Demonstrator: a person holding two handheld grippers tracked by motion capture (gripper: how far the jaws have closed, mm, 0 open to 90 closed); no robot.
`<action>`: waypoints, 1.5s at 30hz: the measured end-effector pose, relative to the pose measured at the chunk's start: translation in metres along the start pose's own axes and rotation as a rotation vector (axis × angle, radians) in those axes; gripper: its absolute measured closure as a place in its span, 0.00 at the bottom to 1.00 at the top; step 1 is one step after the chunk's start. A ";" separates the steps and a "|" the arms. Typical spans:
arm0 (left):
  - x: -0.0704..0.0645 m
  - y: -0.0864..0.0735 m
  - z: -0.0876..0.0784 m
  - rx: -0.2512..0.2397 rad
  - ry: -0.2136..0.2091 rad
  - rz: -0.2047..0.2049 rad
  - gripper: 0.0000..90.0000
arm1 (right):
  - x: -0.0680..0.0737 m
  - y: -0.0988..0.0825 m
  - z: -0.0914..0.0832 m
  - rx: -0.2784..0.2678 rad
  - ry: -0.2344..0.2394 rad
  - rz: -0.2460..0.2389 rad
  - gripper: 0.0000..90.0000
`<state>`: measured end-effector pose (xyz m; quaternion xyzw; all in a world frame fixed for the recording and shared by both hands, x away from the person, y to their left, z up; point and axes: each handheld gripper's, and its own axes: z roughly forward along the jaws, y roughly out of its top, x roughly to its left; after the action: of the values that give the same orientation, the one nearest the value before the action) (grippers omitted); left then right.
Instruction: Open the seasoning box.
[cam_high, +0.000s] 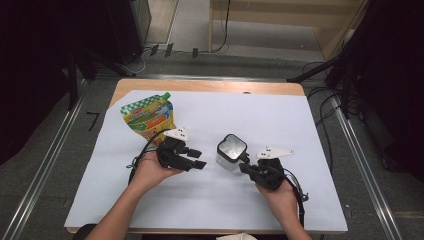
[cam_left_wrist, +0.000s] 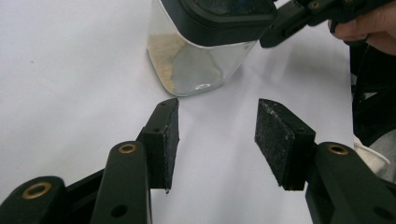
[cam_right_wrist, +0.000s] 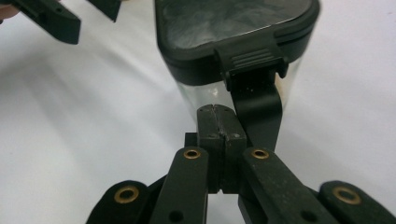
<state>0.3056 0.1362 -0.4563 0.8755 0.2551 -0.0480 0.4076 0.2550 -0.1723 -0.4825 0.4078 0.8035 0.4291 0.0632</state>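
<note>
High view looks down on the table (cam_high: 320, 200); both tongs views closely share the jar (cam_left_wrist: 196, 60).

light: overhead glare is washing out the white sheet (cam_high: 210, 150) | surroundings: staying dim | shadows: falling soft | focus: near jaws are blurring slightly

white-covered table (cam_high: 300, 130) bearing jar (cam_high: 230, 152) and pouch (cam_high: 150, 117).
</note>
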 end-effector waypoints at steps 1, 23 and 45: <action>0.000 0.000 0.000 0.000 -0.001 0.001 0.56 | -0.002 0.000 -0.001 -0.001 -0.001 0.001 1.00; -0.003 0.011 0.018 0.030 -0.044 0.054 0.39 | -0.040 0.010 -0.005 0.002 -0.042 0.042 1.00; 0.010 0.060 0.025 0.066 -0.060 0.155 0.29 | -0.066 0.019 -0.025 0.030 -0.071 0.022 1.00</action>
<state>0.3460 0.0899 -0.4344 0.9036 0.1726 -0.0509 0.3887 0.2991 -0.2292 -0.4693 0.4323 0.8026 0.4030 0.0808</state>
